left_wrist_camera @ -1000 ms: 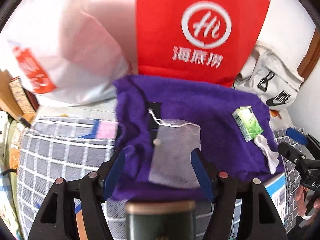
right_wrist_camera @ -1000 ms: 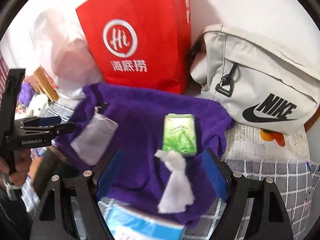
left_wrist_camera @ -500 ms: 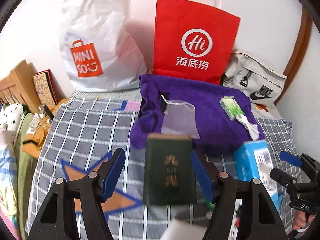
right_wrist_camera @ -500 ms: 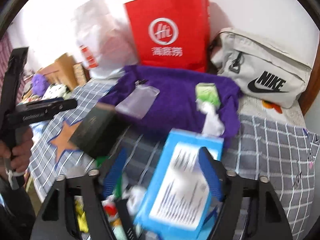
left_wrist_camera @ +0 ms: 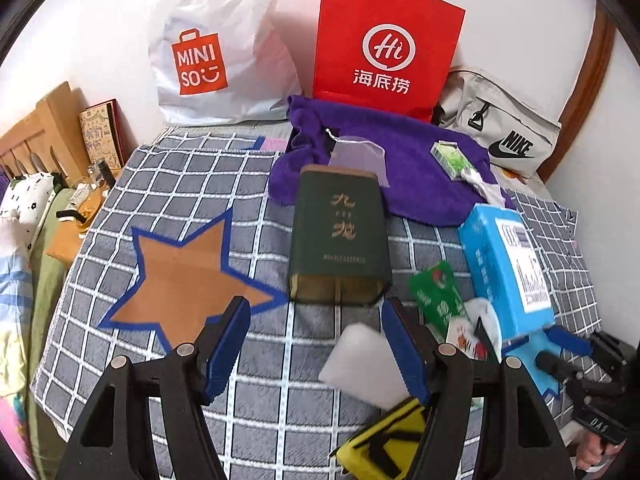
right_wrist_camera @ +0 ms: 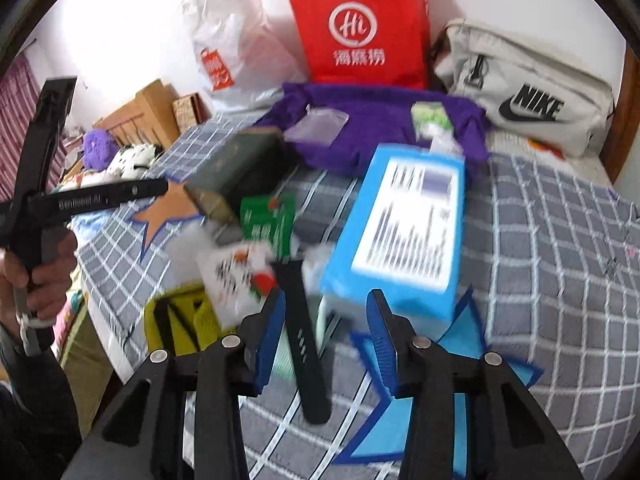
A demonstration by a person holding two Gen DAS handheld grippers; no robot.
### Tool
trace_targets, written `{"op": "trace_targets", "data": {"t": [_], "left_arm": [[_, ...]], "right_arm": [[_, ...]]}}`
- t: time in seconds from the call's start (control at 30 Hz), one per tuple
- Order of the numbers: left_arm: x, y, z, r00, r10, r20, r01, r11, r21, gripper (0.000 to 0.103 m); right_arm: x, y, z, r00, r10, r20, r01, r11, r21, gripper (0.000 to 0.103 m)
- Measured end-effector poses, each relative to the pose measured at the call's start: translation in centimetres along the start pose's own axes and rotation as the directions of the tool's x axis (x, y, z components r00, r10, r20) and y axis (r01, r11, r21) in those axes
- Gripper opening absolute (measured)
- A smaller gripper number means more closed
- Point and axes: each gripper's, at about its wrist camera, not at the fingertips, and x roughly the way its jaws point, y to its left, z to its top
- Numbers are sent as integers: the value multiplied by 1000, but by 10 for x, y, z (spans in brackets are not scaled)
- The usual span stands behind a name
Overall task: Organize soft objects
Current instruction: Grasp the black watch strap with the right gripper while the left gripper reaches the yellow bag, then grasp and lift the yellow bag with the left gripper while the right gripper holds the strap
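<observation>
A purple towel (left_wrist_camera: 416, 168) lies at the back of the bed, bearing a mesh pouch (left_wrist_camera: 358, 152), a green tissue pack (left_wrist_camera: 450, 158) and a white tissue (left_wrist_camera: 484, 190). My left gripper (left_wrist_camera: 316, 320) hangs open over the checked bedspread; a white foam block (left_wrist_camera: 356, 364) lies under its right finger. My right gripper (right_wrist_camera: 326, 308) is open with its jaws closing. A black strap (right_wrist_camera: 302, 332) lies on the bed between them, and the pads are apart from it. The towel (right_wrist_camera: 380, 128) is far ahead in the right wrist view.
A dark green box (left_wrist_camera: 340, 236), blue box (left_wrist_camera: 508, 264), green packet (left_wrist_camera: 438, 292) and yellow-black item (left_wrist_camera: 384, 440) lie on the bed. An orange star (left_wrist_camera: 180, 272) and a blue star (right_wrist_camera: 460, 360) mark the bedspread. Bags line the wall: white (left_wrist_camera: 216, 40), red (left_wrist_camera: 384, 44), grey (left_wrist_camera: 500, 128).
Both grippers have drawn back from the purple towel, bringing the boxes, packets and star marks into view. The right jaws have narrowed. The left jaws stand as wide as before.
</observation>
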Motion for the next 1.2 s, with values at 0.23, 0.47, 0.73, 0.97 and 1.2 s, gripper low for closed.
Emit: {"op": "trace_targets", "data": {"t": [0.23, 0.47, 0.73, 0.97, 1.2], "left_arm": [[3, 8, -30, 999, -26, -21, 26, 999, -32, 66], [17, 16, -46, 998, -19, -67, 16, 999, -49, 66], [20, 17, -53, 996, -41, -74, 38, 998, -49, 66], [20, 16, -63, 995, -52, -86, 48, 998, -40, 66], [17, 14, -70, 994, -67, -85, 64, 997, -33, 66]], "right_arm": [[34, 8, -20, 998, -3, -65, 1, 1000, -26, 31], [48, 11, -23, 998, -10, -66, 6, 998, -62, 20], [17, 1, -31, 1000, -24, -19, 24, 999, -34, 17], [13, -10, -45, 998, -45, -39, 45, 999, -3, 7], [30, -15, -40, 998, -32, -58, 33, 999, 1, 12]]}}
